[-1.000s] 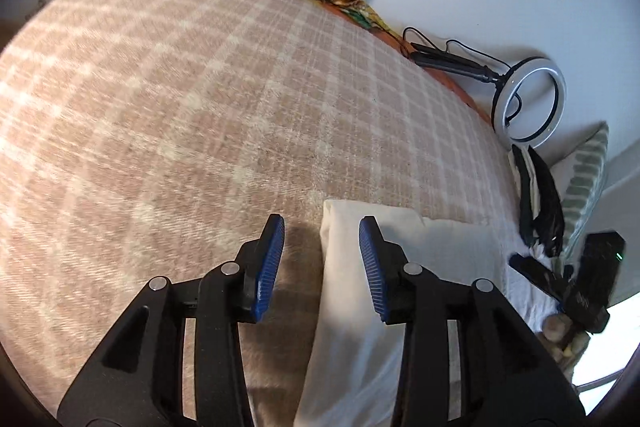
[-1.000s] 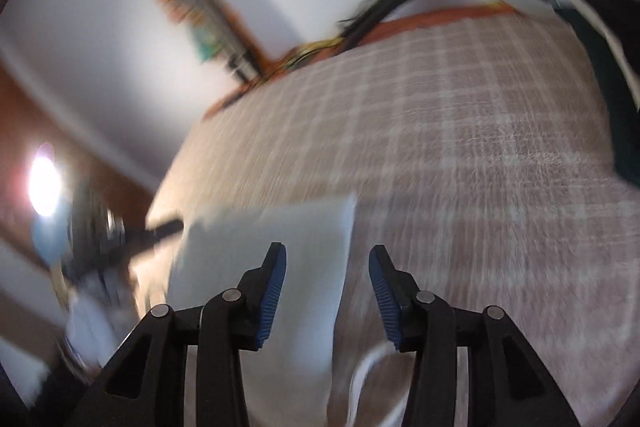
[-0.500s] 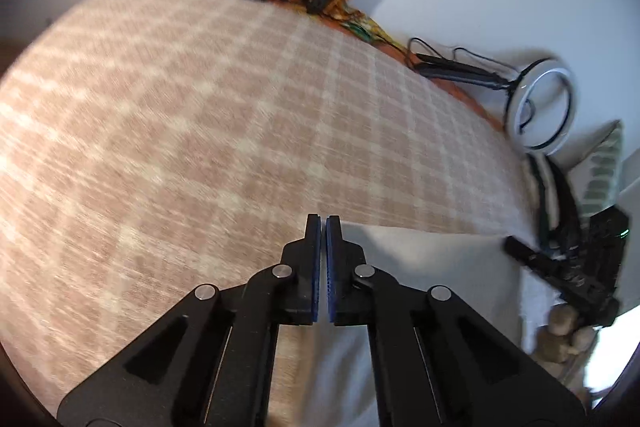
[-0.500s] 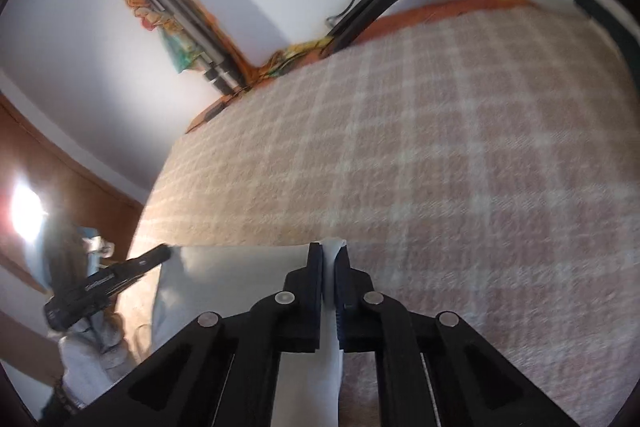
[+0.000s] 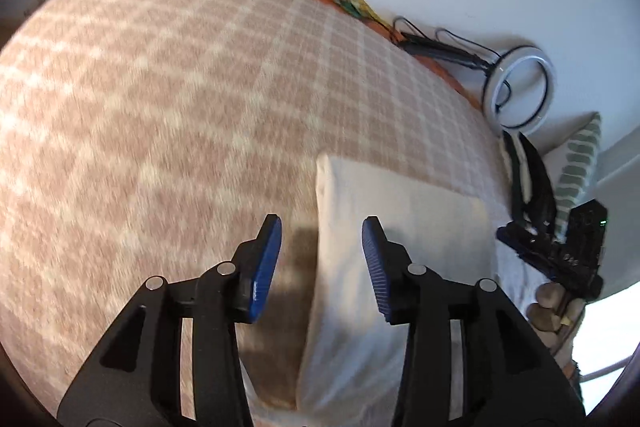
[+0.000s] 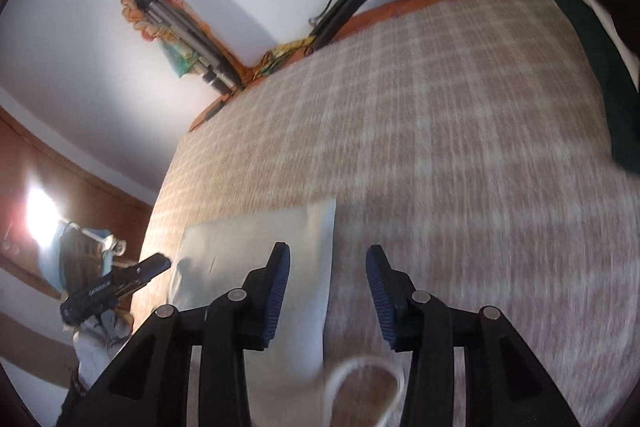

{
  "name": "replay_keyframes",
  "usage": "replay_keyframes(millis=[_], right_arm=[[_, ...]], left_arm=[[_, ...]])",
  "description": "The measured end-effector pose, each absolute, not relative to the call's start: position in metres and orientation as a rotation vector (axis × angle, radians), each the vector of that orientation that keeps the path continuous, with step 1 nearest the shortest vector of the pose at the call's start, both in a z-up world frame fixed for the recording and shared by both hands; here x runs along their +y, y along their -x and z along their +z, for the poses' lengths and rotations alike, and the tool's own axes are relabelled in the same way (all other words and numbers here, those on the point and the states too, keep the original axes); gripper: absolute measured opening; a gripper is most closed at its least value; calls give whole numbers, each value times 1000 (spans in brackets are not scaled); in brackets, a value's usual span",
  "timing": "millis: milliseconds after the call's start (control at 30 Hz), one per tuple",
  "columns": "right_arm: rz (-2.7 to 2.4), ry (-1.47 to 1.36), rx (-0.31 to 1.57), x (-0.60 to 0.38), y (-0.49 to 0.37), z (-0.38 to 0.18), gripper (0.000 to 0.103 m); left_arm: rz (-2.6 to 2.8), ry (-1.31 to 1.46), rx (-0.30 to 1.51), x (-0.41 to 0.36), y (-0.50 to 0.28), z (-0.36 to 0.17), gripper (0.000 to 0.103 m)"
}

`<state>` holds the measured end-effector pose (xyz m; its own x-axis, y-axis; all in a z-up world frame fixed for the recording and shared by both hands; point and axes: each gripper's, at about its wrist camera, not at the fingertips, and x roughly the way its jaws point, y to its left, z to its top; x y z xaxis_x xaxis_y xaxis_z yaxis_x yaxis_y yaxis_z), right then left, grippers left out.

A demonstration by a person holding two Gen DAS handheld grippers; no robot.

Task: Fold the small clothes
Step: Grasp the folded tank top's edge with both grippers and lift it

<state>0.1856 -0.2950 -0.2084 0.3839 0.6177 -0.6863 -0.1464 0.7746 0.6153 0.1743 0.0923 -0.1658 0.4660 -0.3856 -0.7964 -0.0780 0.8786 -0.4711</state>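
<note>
Left gripper point(image 5: 322, 259), black arms with blue ribbed pads: jaws parting, about half apart, poised above the left edge of the cream folded cloth point(image 5: 404, 227); the pads do not press it and nothing is held. Right gripper point(image 6: 328, 287), same build: jaws likewise parting, straddling the cloth's point(image 6: 256, 247) right edge, pads clear of the fabric. A white cord loop point(image 6: 364, 387) lies just beside that edge, below the right gripper. The cloth lies flat on the beige-and-cream checked blanket point(image 5: 180, 87), at its near side. Beyond the cloth, at the blanket's far edge, a white ring lamp point(image 5: 520, 93) leans on the pale wall; further left along that edge lies a folded grey tripod point(image 6: 188, 39) on orange patterned fabric.
</note>
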Motion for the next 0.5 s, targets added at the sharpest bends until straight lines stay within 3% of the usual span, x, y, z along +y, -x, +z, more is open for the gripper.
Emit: replay_keyframes(millis=[400, 500], right_arm=[[647, -654, 1145, -307, -164, -243, 42], [673, -652, 1147, -299, -167, -246, 37]], left_arm=[[-271, 610, 1138, 83, -164, -189, 42], [-283, 611, 1136, 76, -170, -191, 37]])
